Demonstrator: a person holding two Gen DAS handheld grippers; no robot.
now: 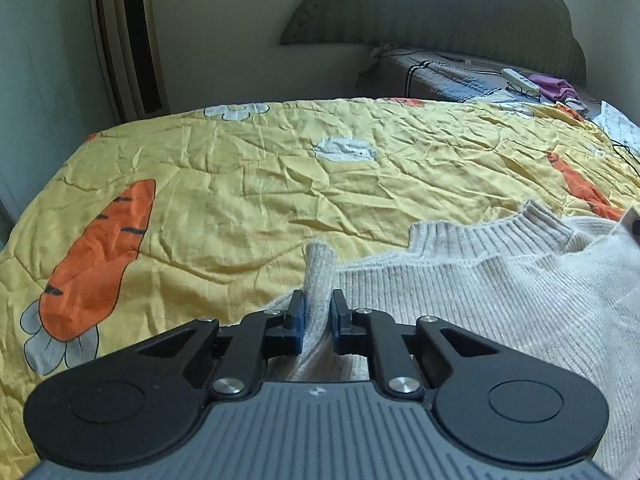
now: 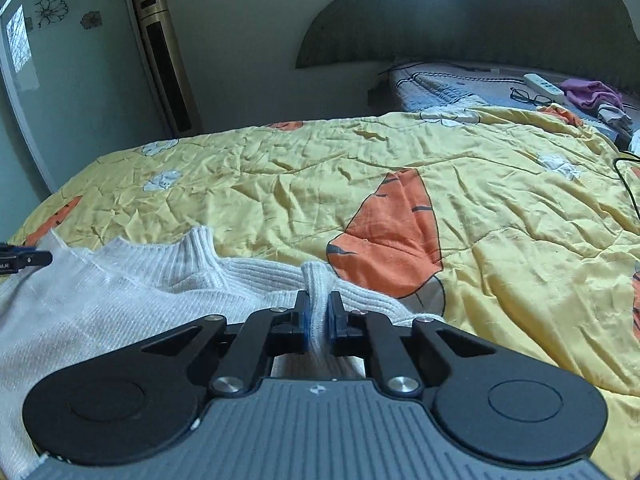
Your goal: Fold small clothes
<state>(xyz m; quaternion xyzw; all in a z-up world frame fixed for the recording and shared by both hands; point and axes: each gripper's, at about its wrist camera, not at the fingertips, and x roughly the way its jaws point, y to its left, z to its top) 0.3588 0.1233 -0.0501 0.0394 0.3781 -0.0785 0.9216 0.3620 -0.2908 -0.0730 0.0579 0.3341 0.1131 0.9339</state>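
One bed fills both views, spread with one yellow quilt printed with orange carrots and white flowers; at its far right end lies one grey striped pillow. One tall gold-coloured air conditioner stands upright against the far wall on the left. One cream ribbed sweater lies on the near part of the quilt, its high collar toward the far side, between the two tools. The left hand-held gripper is pinching a raised fold of the sweater's knit at the garment's left edge, the fabric squeezed between its blue pads. The right hand-held gripper is likewise clamped on a raised ridge of the sweater at its right edge, just beside a printed carrot. On the far right, near the pillow, lie one white power strip, one pair of dark-framed glasses and one purple cloth, close together.
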